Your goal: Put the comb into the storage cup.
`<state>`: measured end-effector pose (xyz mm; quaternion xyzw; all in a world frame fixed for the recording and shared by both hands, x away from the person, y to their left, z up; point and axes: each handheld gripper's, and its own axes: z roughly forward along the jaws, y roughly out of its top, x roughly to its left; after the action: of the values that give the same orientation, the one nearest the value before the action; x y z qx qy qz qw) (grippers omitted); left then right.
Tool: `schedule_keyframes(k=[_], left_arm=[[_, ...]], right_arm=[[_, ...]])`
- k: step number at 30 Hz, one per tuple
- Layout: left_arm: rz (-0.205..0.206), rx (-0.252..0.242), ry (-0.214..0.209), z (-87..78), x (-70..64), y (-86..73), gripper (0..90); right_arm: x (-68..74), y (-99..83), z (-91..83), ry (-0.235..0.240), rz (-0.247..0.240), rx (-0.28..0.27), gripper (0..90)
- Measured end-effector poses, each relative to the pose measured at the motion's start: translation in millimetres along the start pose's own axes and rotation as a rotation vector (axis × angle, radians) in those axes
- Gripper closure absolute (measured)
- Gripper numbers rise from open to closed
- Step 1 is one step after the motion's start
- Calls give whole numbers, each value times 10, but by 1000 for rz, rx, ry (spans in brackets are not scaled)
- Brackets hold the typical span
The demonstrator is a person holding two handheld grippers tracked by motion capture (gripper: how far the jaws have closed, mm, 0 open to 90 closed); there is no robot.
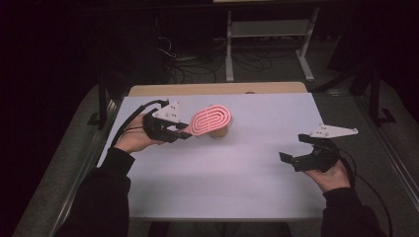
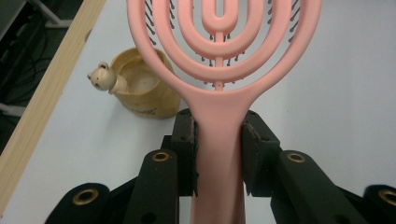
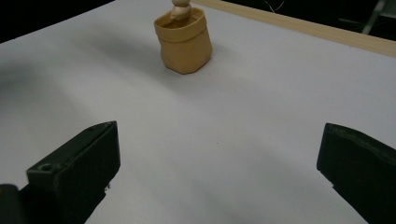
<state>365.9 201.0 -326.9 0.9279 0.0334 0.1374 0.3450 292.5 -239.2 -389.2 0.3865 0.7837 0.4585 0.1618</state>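
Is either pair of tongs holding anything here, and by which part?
The left tongs clamp the pink hairbrush by its handle, just below the head. The right tongs stand open and hold nothing.

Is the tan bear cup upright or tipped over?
Upright: the tan bear cup stands on its base on the table, mouth facing up, beyond the pink brush.

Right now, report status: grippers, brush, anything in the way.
Left gripper shut on pink brush handle, brush held above the tan cup. Right gripper open, holding nothing, over bare table. Nothing in the way.
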Motion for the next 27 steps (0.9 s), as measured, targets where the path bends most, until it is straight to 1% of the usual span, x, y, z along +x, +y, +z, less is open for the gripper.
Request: schedule_keyframes(k=[2, 5, 8, 9, 11, 14, 18, 20, 24, 27], left_arm=[[0, -8, 3, 2, -10, 20, 699], [5, -40, -1, -13, -32, 53, 698], [13, -49, 1, -23, -47, 80, 699], [15, -60, 4, -31, -58, 110, 699], [13, -73, 8, -30, -69, 136, 699], [18, -84, 16, -21, -73, 169, 699], [15, -99, 22, 14, -83, 201, 699], [19, -100, 28, 31, -89, 217, 698], [10, -124, 30, 52, -95, 241, 699], [10, -128, 34, 77, -97, 256, 698]], right_arm=[[26, 58, -2, 8, -9, 8, 0], [52, 126, 6, 20, -20, 18, 0], [77, 178, 13, 29, -28, 23, 0], [116, 255, 26, 41, -44, 30, 0], [133, 293, 30, 48, -51, 32, 0], [172, 384, 37, 73, -54, 31, 0], [212, 504, 40, 104, -52, 34, 0], [221, 548, 44, 116, -50, 32, 0], [243, 624, 66, 136, -48, 34, 0], [268, 676, 84, 148, -51, 33, 0]])
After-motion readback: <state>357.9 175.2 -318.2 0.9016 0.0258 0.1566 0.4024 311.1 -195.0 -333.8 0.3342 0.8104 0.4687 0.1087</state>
